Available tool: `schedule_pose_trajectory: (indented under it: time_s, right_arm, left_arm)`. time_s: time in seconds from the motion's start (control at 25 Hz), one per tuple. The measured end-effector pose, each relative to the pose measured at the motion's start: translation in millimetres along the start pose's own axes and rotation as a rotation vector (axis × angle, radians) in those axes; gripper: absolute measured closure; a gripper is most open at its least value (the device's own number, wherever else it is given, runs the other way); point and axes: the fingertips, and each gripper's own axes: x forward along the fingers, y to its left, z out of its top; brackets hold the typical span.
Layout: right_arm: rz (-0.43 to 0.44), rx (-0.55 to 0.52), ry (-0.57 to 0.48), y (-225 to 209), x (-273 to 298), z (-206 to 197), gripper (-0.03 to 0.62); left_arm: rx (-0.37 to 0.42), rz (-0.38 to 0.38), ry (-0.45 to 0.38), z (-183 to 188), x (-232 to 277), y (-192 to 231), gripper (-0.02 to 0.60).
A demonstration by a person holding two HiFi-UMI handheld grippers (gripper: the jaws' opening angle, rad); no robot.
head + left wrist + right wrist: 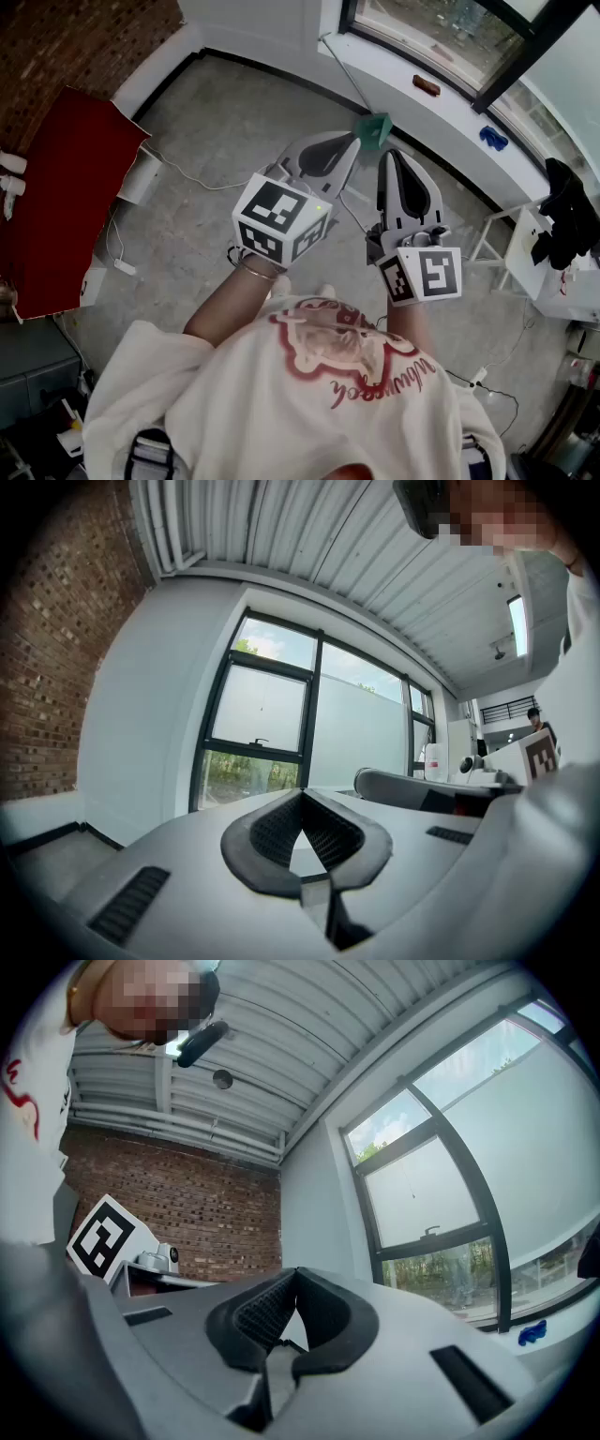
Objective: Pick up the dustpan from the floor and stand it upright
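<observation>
Holding both tools at chest height, the person stands back from the white window ledge [441, 117], with both tools aimed toward it.

Container: the green dustpan [378, 128] sits on the grey floor [225, 122] at the foot of the ledge. Its thin pale handle [345, 75] slants up and away along the ledge wall. The pan is too small in the head view to tell whether anything lies in it, or whether it stands or leans.

Left gripper [351, 142]: the tips point at the ledge and overlap the near edge of the dustpan in the head view; contact cannot be judged there. In its own view the left gripper [302, 797] has its pads pressed together at the tips, with nothing between them. That view looks up at the window above the ledge.

Right gripper [390, 157]: it lies just beside the left one and also points at the ledge. In its own view the right gripper [293, 1277] has its pads meeting at the tips and pinches nothing.

On the ledge: a dark brown object [427, 85] and, further along, a blue object [492, 138].

Far from the ledge, by the brick wall: a red sheet [66, 197]. A white cable [192, 178] trails across the floor between the sheet and the person.
</observation>
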Motion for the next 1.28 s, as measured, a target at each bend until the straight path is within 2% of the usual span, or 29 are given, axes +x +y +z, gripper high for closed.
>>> schedule_pose_trajectory:
  time_s: [0.24, 0.44, 0.68, 1.08, 1.28]
  right_arm:
    - [0.0, 0.003, -0.003, 6, 2, -1, 0.569]
    - [-0.004, 0.0, -0.008, 12, 3, 1, 0.569]
    - [-0.019, 0.006, 0.0, 4, 1, 0, 0.569]
    - [-0.013, 0.0, -0.012, -27, -12, 3, 0.569]
    - [0.004, 0.013, -0.004, -53, -17, 1, 0.569]
  left_arm:
    - [-0.01, 0.012, -0.072, 14, -11, 8, 0.563]
    - [0.003, -0.001, -0.054, 6, -17, 7, 0.563]
    - [-0.021, -0.034, -0.056, 1, -15, -1, 0.563]
    - [-0.042, -0.044, -0.094, -2, 7, -24, 0.563]
    - [-0.025, -0.008, -0.096, -9, 25, -36, 0.563]
